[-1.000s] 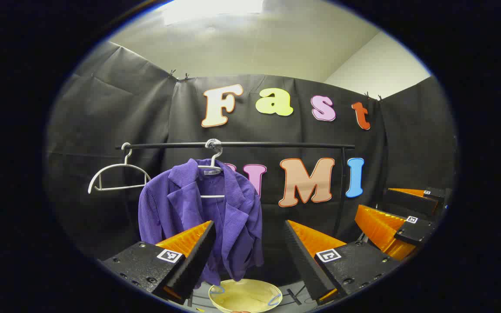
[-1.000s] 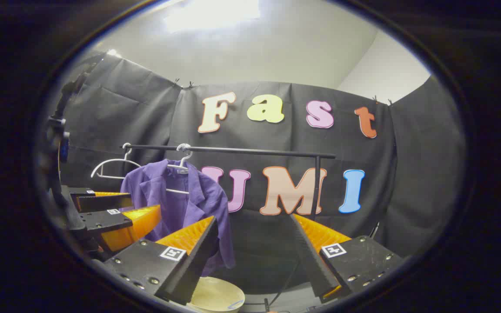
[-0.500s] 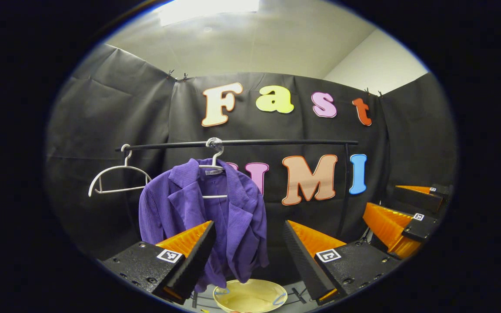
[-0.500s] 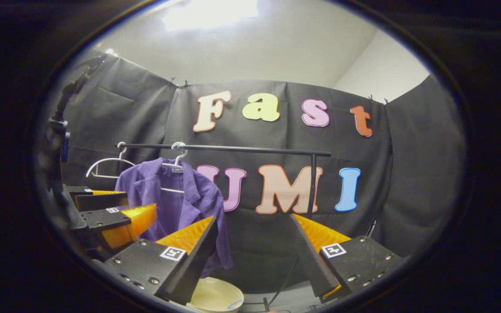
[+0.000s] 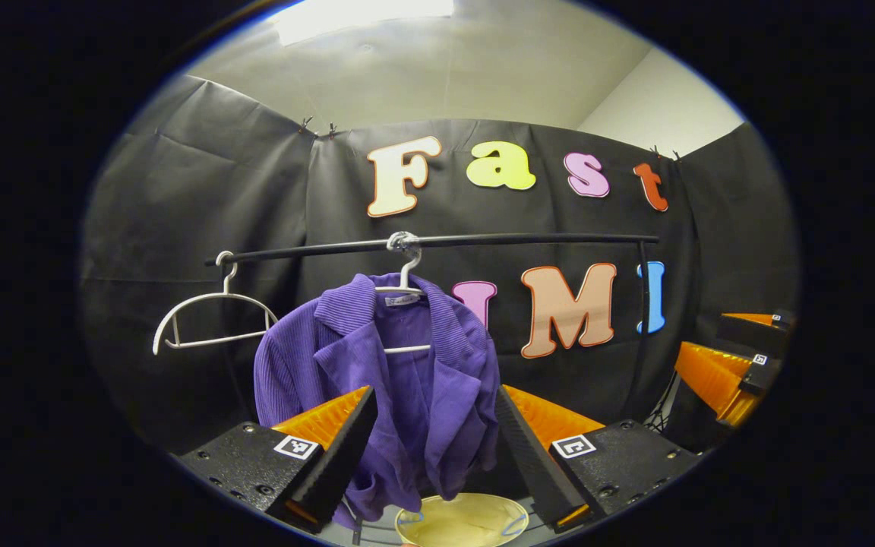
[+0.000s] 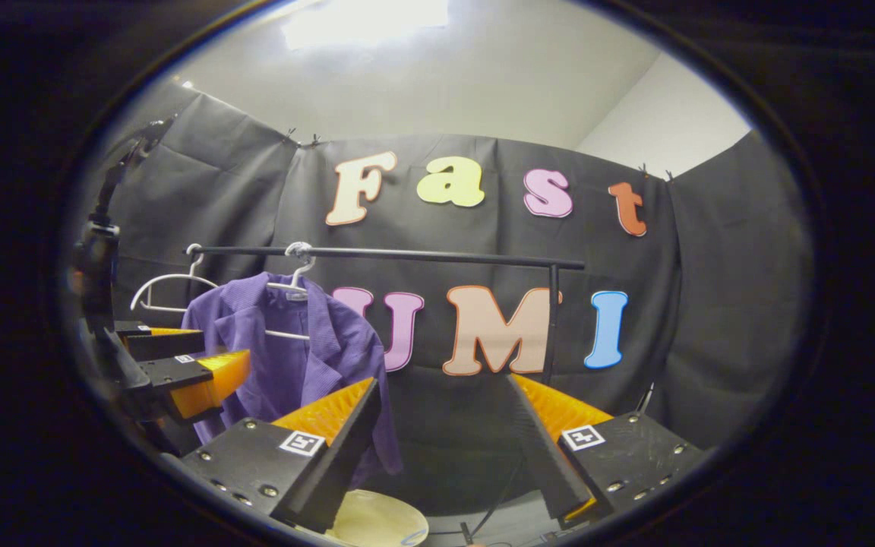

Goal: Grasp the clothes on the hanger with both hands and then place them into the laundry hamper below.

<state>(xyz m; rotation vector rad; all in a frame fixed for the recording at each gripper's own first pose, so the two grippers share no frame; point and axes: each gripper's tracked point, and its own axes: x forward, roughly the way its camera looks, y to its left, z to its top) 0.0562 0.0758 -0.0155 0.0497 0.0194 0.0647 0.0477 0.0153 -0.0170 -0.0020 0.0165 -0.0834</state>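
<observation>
A purple jacket (image 5: 399, 387) hangs on a white hanger (image 5: 405, 282) from a black rail (image 5: 483, 241). Straight below it sits the cream laundry hamper (image 5: 468, 520), whose rim shows at the bottom. My left gripper (image 5: 431, 410) is open, short of the jacket, which sits between its orange fingers in the view. In the right gripper view the jacket (image 6: 285, 357) hangs to the left, with the hamper (image 6: 377, 520) below. My right gripper (image 6: 441, 403) is open and empty, aimed right of the garment. The left gripper (image 6: 179, 365) appears at that view's left edge, the right gripper (image 5: 734, 357) at the other's right edge.
An empty white hanger (image 5: 206, 319) hangs at the rail's left end. The rail's upright post (image 6: 551, 319) stands to the right of the jacket. Black cloth walls close the booth behind and on both sides.
The left gripper has swung toward the jacket, which now sits centred between its fingers and looks larger. The right gripper has shifted rightward in its view, so the jacket has slid left.
</observation>
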